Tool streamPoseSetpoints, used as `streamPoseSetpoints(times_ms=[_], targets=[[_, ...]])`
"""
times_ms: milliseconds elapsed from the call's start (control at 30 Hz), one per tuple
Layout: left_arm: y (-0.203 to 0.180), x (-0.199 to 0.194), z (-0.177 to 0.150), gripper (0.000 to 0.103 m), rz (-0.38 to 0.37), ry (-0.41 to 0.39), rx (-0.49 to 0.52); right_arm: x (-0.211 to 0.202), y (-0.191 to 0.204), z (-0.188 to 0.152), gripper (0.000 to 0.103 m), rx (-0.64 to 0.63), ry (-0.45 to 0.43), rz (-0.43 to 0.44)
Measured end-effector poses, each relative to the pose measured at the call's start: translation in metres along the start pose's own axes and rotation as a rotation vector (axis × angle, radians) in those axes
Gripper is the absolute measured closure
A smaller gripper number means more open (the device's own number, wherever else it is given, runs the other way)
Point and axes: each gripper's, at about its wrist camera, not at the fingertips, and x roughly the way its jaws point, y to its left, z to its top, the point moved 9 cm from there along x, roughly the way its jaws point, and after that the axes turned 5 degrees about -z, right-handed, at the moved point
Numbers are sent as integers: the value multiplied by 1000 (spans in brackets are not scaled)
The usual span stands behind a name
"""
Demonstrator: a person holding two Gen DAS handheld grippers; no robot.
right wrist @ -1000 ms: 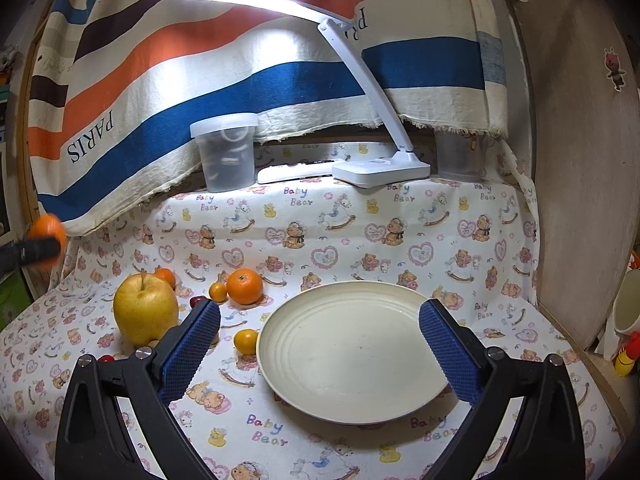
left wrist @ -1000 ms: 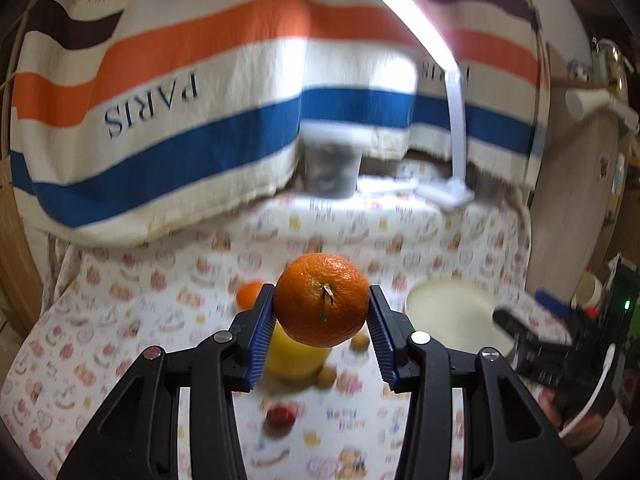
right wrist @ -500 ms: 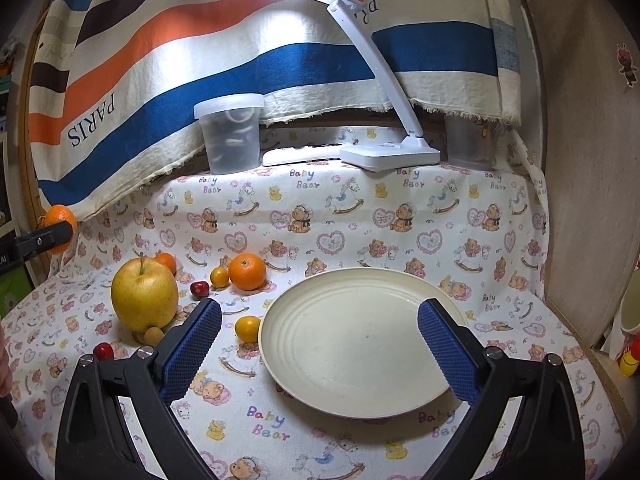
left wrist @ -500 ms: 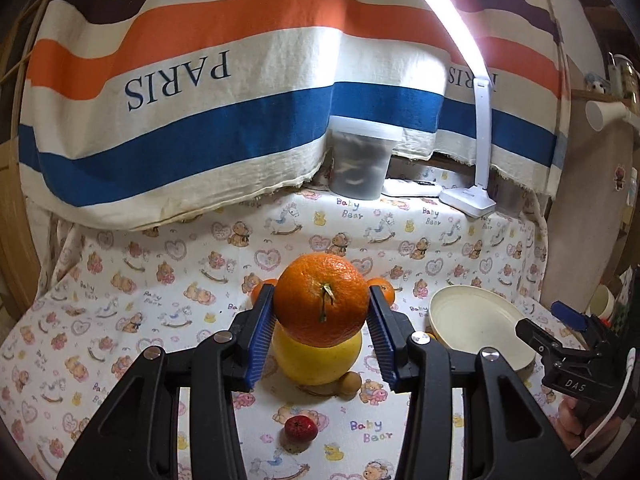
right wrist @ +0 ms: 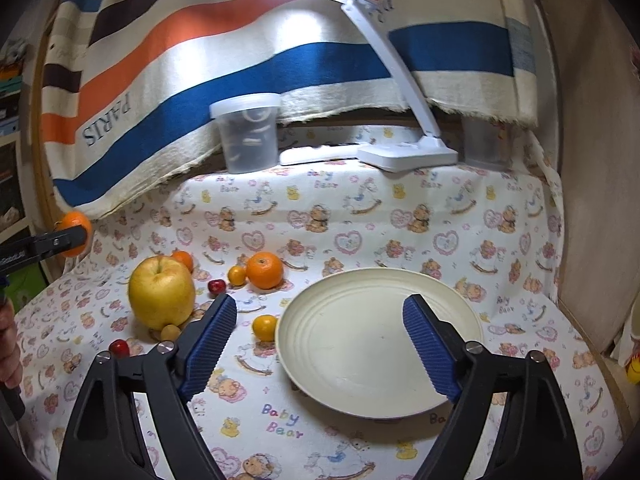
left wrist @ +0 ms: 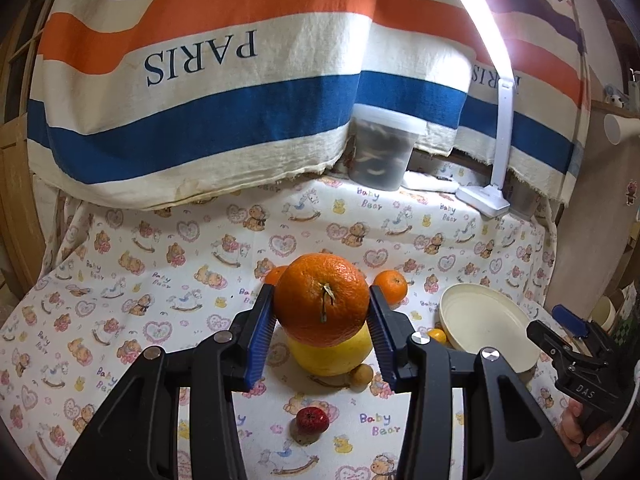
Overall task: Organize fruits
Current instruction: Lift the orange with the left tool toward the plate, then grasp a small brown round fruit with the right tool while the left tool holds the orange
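My left gripper is shut on a large orange, held in the air above the yellow apple. In the right wrist view that orange shows at the far left edge. The cream plate lies on the cloth, empty. My right gripper hovers over the plate's near left side; its jaws are closing with nothing between them. Left of the plate lie the yellow apple, a mandarin, a small yellow citrus and a red cherry-like fruit.
A lidded plastic tub and a white desk lamp stand at the back under a striped towel. A wooden wall bounds the right side. A person's hand shows at the left edge.
The left gripper has carried the orange forward and lower, toward the apple and plate. The right gripper's jaws have narrowed over the plate.
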Motion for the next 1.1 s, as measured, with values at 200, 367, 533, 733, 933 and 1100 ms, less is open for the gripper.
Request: streamPoseSetpoints(times_ms=[200, 367, 533, 733, 933, 1100], targets=[[2, 3, -4, 59, -2, 22, -6, 8, 29, -2, 24, -40, 70, 72], [-1, 9, -10, 59, 10, 35, 18, 23, 48, -6, 34, -41, 145, 109], [-1, 16, -16, 59, -6, 70, 7, 49, 67, -8, 54, -19, 250, 167], [9, 29, -25, 59, 10, 117, -28, 91, 90, -18, 65, -4, 405, 223], [22, 36, -30, 59, 34, 148, -65, 122, 106, -37, 67, -53, 487, 233], [17, 39, -34, 59, 16, 182, -68, 136, 111, -47, 71, -101, 512, 205]])
